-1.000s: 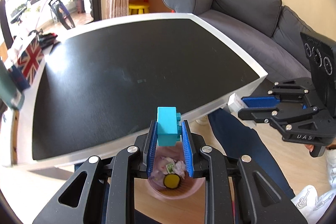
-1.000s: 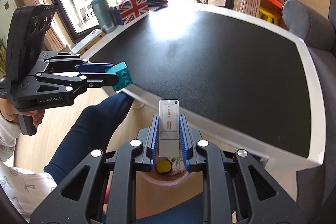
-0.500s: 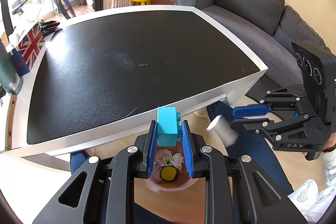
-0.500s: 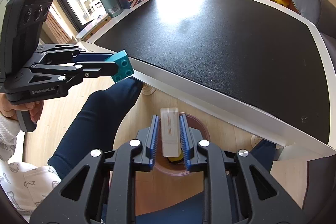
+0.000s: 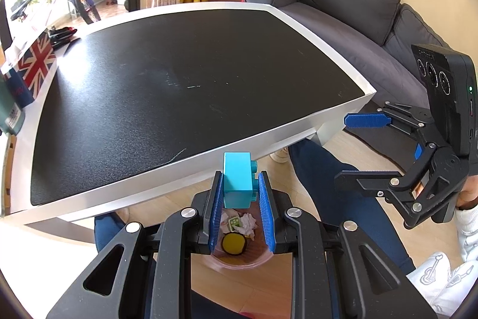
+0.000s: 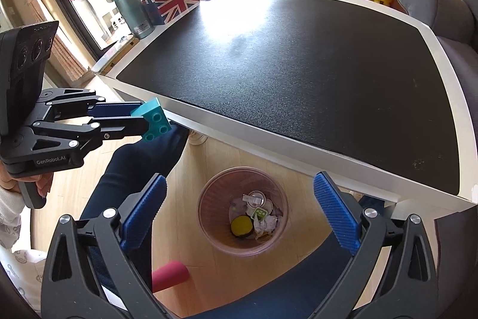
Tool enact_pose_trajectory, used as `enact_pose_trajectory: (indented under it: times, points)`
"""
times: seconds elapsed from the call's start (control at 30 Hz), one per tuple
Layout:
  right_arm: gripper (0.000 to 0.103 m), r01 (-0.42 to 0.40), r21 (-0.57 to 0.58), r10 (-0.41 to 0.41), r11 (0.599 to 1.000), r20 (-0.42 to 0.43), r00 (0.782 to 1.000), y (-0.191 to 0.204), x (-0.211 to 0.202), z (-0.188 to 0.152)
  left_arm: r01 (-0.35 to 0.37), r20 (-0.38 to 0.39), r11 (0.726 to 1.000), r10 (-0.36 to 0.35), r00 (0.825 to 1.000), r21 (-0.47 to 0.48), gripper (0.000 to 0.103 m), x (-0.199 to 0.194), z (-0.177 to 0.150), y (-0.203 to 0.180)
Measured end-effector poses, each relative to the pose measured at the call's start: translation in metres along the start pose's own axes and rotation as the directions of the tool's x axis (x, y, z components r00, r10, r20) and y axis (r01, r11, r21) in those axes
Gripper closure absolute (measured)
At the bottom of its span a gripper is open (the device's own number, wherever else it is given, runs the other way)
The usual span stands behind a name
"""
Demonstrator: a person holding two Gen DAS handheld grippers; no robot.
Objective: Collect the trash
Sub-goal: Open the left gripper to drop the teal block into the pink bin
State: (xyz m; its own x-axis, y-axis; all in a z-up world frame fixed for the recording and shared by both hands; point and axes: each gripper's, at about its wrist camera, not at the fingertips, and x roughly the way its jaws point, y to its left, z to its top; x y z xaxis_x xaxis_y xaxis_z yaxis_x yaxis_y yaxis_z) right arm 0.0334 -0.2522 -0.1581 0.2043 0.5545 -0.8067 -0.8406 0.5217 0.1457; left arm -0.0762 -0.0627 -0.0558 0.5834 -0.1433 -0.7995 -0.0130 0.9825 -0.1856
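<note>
The black-topped tabletop with its white rim [image 6: 298, 73] runs past the far side of the translucent pinkish round waste bin [image 6: 209, 232], which stands on the wooden floor just off the tabletop's near edge. That bin is my landmark. My right claw [image 6: 239, 211] hangs directly above it; its jaws have just been opening, they stand wide now and nothing is between them. The bin already holds crumpled paper, a yellow disc and a small white piece.

My left claw [image 5: 240, 207] is clamped on the turquoise plastic building brick [image 5: 237, 183], also above the bin, whose rim shows straight below the pads in the left wrist view. The brick's long axis stands along my fingers, sticking out past their tips, studs facing right. I judge that releasing it here should drop it inside.
</note>
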Motion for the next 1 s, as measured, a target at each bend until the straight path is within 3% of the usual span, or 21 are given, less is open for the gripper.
enact_pose_trajectory:
  times: [0.6,0.63,0.7,0.73,0.77,0.8,1.0]
  points:
    - [0.006,0.016,0.019,-0.016,1.0,0.005,1.0,-0.007,-0.006,0.002,0.039,-0.048,0.998,-0.037,0.998,0.044,0.078,0.012,0.0,-0.014]
    - [0.006,0.017,0.021,-0.017,1.0,0.006,1.0,-0.008,-0.006,0.002,0.042,-0.049,0.998,-0.04,0.998,0.045,0.075,0.012,0.001,-0.014]
    - [0.006,0.018,0.023,-0.019,1.0,0.009,1.0,-0.009,-0.007,0.002,0.043,-0.046,0.998,-0.041,0.998,0.042,0.045,0.013,0.001,-0.015]
    - [0.006,0.019,0.024,-0.019,1.0,0.01,1.0,-0.009,-0.007,0.002,0.044,-0.03,0.998,-0.043,0.999,0.037,0.02,0.011,0.001,-0.015]
    - [0.006,0.02,0.025,-0.02,0.999,0.011,1.0,-0.01,-0.007,0.002,0.044,-0.009,0.999,-0.043,0.999,0.031,0.012,0.009,0.001,-0.015]
    - [0.006,0.021,0.026,-0.021,0.999,0.012,1.0,-0.011,-0.008,0.002,0.039,0.015,0.999,-0.04,0.999,0.03,0.012,0.007,0.001,-0.015]
    - [0.006,0.023,0.033,-0.023,0.999,0.009,1.0,-0.013,-0.008,0.0,0.022,-0.004,1.0,-0.022,1.0,0.001,0.008,0.01,0.002,-0.01]
